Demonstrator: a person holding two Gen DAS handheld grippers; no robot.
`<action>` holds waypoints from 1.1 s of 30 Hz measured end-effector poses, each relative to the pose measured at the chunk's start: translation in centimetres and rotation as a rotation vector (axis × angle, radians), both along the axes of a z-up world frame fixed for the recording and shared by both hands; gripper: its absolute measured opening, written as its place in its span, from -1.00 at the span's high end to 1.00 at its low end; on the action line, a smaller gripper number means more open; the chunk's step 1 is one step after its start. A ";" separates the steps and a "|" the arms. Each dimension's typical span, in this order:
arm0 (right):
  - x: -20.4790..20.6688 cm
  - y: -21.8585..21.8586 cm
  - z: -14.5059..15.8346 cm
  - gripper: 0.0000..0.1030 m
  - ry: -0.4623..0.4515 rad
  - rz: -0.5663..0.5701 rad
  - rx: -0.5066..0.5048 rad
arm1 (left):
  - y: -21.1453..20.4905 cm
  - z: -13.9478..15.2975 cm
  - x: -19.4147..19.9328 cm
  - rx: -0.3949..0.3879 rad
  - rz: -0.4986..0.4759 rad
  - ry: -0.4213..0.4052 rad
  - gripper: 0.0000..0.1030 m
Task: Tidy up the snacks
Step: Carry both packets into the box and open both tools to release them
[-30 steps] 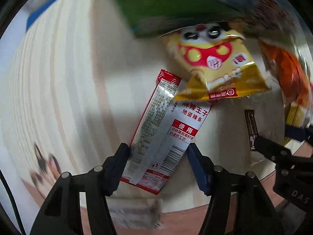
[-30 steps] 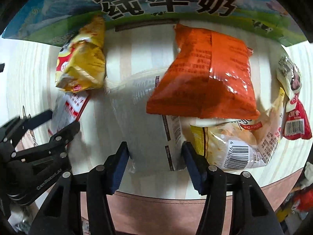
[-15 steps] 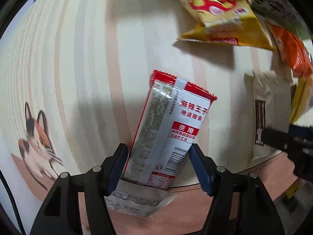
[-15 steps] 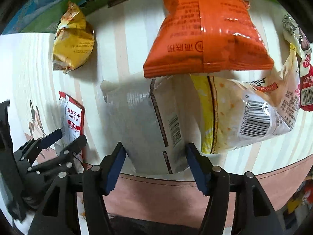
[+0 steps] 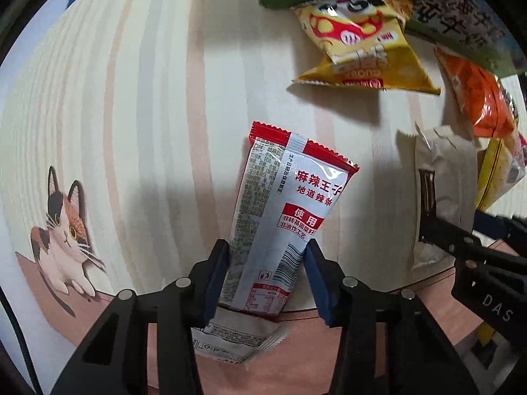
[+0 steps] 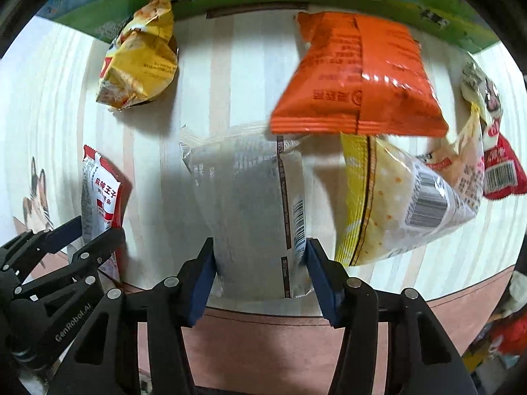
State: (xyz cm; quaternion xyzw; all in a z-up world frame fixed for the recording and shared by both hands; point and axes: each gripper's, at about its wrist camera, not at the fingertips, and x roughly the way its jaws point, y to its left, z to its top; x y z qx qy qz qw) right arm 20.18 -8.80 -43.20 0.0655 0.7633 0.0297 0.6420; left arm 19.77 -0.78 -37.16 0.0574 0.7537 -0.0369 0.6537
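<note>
Pinching the red-and-silver snack packet [image 5: 280, 227], your left gripper [image 5: 267, 273] has clamped shut; your right gripper [image 6: 260, 273] has just been closing onto the grey packet [image 6: 250, 204], pads touching.

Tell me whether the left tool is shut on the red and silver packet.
Shut on it: the left tool has both blue pads pressing the red and silver packet at its sides.

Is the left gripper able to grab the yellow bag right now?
Probably not: the left gripper has just closed on the red-and-silver packet. The yellow bag lies uncovered farther off.
</note>
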 end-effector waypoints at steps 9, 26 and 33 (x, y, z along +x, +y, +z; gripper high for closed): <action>-1.1 -4.8 3.1 -0.10 -0.026 -0.068 0.132 | 0.1 5.2 1.5 -0.108 0.099 -0.053 0.16; 0.3 -12.4 16.4 -0.10 -0.247 -0.124 0.310 | -0.5 17.8 5.9 -0.324 0.125 -0.187 0.16; 4.9 -13.6 21.7 -0.10 -0.366 -0.162 0.298 | -1.8 21.3 11.5 -0.353 0.136 -0.234 0.16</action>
